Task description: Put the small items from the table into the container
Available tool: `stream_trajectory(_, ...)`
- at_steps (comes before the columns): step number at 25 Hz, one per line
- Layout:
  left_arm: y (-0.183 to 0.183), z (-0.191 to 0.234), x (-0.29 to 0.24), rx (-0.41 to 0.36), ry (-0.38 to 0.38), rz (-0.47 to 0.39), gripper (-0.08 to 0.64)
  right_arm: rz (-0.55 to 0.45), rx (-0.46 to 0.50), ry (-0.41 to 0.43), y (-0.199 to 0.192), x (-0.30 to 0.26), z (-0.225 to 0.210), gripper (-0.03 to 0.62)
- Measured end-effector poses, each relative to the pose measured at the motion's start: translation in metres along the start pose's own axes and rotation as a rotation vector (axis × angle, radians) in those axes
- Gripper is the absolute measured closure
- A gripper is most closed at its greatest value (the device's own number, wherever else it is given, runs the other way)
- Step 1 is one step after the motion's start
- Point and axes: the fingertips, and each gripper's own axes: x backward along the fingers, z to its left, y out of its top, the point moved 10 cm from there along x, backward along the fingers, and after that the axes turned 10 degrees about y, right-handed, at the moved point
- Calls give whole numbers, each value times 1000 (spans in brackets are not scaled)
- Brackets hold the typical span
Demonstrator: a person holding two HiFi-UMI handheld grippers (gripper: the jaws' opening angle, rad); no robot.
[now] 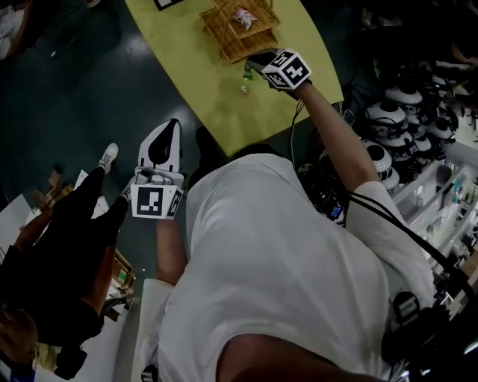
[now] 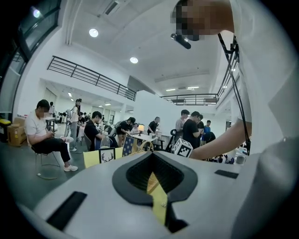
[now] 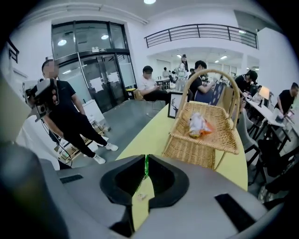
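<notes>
A wicker basket (image 1: 237, 30) with a tall handle stands at the far end of the yellow table (image 1: 216, 104); a white and orange packet (image 1: 243, 16) lies in it. My right gripper (image 1: 251, 63) hovers just in front of the basket, shut on a thin green wrapped item (image 1: 246, 75) that hangs from its tips. In the right gripper view the green item (image 3: 145, 169) shows pinched between the tips of the right gripper (image 3: 145, 158), with the basket (image 3: 201, 140) and packet (image 3: 198, 125) ahead. My left gripper (image 1: 172, 125) is off the table over the floor, shut and empty.
A framed deer picture (image 3: 175, 105) stands on the table behind the basket. A person in black (image 3: 63, 112) stands on the floor to the left. Racks with white helmets (image 1: 388, 119) line the right side. Seated people and other tables fill the hall.
</notes>
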Motion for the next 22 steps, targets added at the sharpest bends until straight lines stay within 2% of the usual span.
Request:
stream_trajectory(6,4,-10,-17,-18,-30,-16,552,-69,36,-68,31,40,-29,555)
stream_trajectory(10,6,-3,-8,-24,-27,-29,552,-96,60,-115,58,53,-35,557)
stream_trajectory(16,11,2,-13,-33,-9,-33,552,-181,-3,-175,80,70,-72,555)
stream_trajectory(19,14,6,-12,-34,7,-32,552,-188,3,-223,88,73,-83,555)
stream_trajectory(22,19,14,-8,-34,19,-30,552,-160,50,-302,102,75,-87,555)
